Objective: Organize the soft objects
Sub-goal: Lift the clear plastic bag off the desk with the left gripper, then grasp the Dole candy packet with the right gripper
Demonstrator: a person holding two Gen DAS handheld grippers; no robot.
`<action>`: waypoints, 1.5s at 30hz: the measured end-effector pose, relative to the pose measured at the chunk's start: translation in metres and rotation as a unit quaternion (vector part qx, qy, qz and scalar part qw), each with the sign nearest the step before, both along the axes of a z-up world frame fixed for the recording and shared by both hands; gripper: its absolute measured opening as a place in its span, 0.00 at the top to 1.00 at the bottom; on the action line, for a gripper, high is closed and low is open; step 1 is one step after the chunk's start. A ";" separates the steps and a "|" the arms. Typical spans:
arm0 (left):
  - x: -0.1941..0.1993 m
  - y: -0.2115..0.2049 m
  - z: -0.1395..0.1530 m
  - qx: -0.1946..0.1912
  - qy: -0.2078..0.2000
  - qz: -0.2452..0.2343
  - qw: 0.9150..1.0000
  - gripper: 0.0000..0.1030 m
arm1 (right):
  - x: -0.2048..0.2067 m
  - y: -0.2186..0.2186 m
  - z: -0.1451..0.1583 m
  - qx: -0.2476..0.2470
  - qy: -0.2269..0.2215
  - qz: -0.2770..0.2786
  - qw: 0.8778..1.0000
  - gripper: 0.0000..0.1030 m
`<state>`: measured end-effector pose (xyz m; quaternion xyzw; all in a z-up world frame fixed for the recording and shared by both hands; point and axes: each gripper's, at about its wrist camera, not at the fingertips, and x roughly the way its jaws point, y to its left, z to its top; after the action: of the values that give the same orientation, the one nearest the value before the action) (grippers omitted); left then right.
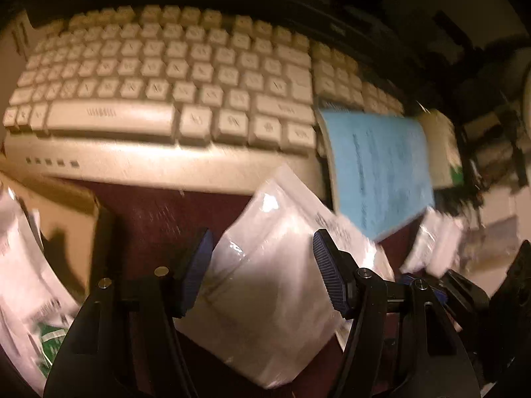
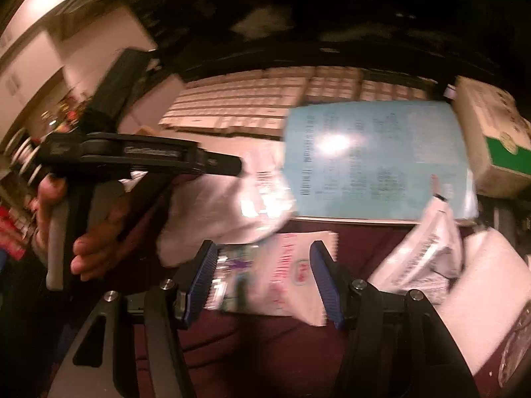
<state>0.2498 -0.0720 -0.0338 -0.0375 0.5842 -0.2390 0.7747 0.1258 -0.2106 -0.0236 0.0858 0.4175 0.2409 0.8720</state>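
In the left wrist view my left gripper is open, its blue pads on either side of a soft white plastic-wrapped packet that lies on the dark red surface. In the right wrist view the same gripper shows at the left, over that packet. My right gripper is open above a flat pink-printed packet, not touching it. More white soft packets lie at the right. Both views are blurred.
A beige keyboard lies behind the packets. A blue booklet rests on its right end, with a green-and-white box beyond. A cardboard box and a printed white bag are at the left.
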 end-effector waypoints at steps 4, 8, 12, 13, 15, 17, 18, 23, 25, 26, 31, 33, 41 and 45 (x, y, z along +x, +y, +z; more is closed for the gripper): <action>-0.025 0.007 -0.004 -0.045 0.041 -0.013 0.998 0.40 | -0.001 0.014 -0.002 0.014 0.011 0.056 0.998 0.43; -0.044 0.010 -0.003 -0.064 0.026 -0.001 0.998 0.40 | 0.006 0.015 -0.011 0.000 0.029 0.053 0.998 0.44; -0.045 0.011 -0.010 -0.109 0.026 0.047 0.993 0.40 | 0.005 0.017 -0.014 0.003 0.037 0.069 0.997 0.44; -0.046 0.011 -0.010 -0.116 0.027 0.056 0.991 0.44 | 0.006 0.018 -0.014 0.000 0.037 0.071 0.997 0.44; -0.050 0.010 -0.010 -0.112 0.034 0.055 0.992 0.72 | 0.005 0.019 -0.013 -0.004 0.035 0.070 0.997 0.44; -0.063 0.014 -0.006 -0.100 0.011 0.050 0.994 0.81 | 0.004 0.018 -0.015 -0.004 0.035 0.065 0.997 0.44; -0.067 0.019 -0.004 -0.099 0.005 0.050 0.994 0.84 | 0.003 0.017 -0.013 -0.003 0.035 0.063 0.997 0.44; -0.086 0.068 0.008 -0.163 -0.010 0.121 0.979 0.88 | 0.002 -0.010 0.003 0.018 -0.001 -0.004 1.000 0.43; -0.095 0.086 0.011 -0.185 -0.013 0.139 0.973 0.88 | 0.005 -0.019 0.003 0.013 -0.004 -0.043 0.999 0.40; -0.102 0.094 0.012 -0.197 -0.011 0.142 0.970 0.88 | 0.007 -0.023 0.000 0.001 0.001 -0.063 0.998 0.36; -0.131 0.111 0.013 -0.169 -0.046 0.176 0.969 0.88 | 0.015 -0.006 -0.019 -0.054 0.032 -0.053 0.997 0.34; -0.140 0.113 0.010 -0.179 -0.044 0.178 0.967 0.88 | 0.014 0.006 -0.023 -0.095 0.023 -0.051 0.994 0.31; -0.160 0.130 0.005 -0.180 -0.056 0.205 0.960 0.88 | 0.012 0.022 -0.029 -0.150 -0.001 -0.049 0.988 0.45; -0.172 0.137 0.007 -0.167 -0.073 0.225 0.957 0.88 | 0.010 0.032 -0.027 -0.170 -0.019 -0.037 0.985 0.59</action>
<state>0.0779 0.0645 -0.0272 -0.2797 0.4543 -0.1548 0.8315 0.1357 -0.1785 -0.0507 -0.0529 0.4319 0.1355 0.8901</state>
